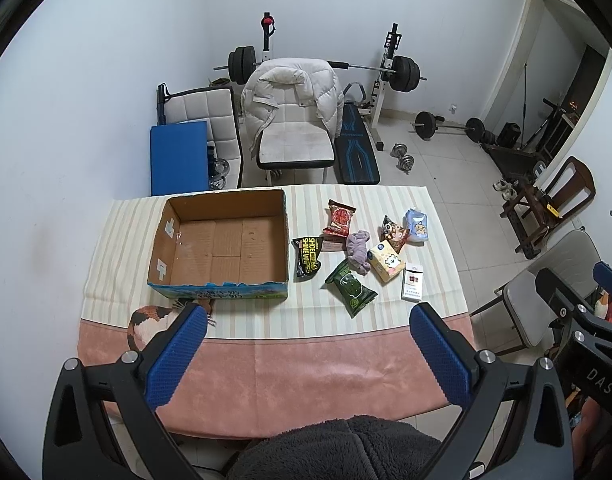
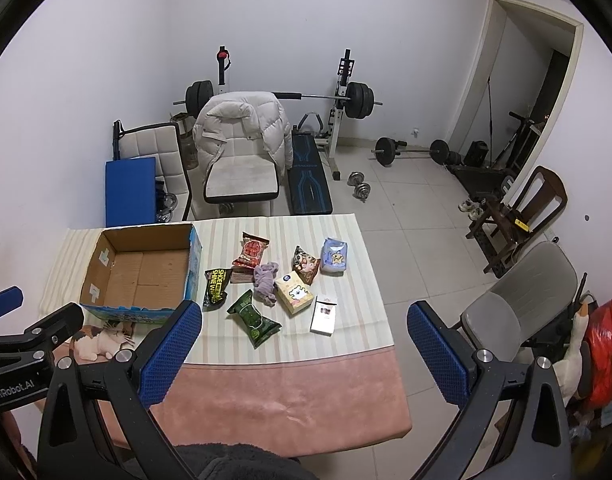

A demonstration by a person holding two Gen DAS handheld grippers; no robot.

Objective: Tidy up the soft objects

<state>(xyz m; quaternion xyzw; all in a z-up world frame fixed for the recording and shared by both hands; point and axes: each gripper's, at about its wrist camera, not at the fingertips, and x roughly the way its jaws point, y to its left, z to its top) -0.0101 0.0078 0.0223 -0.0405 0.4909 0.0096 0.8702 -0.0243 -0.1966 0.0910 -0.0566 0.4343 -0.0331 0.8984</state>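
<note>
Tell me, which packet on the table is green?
The green packet at the front of the pile, nearest the grippers. The others are red, black, blue or brown.

Each gripper is a black frame with triangular cut-outs and round silver screw heads at the joints. The left gripper [image 1: 308, 320] carries two fingers faced with blue pads [image 1: 177, 354] in a fine ribbed, dimpled texture; the right gripper [image 2: 306, 318] is built the same, its pads [image 2: 171, 350] the same blue. White lettering reads "DAS" on the right one's frame seen from the left wrist, and "GenRobot.AI" on the left one's frame seen from the right wrist. A dark grey fleece garment [image 1: 346, 448] shows below.
</note>
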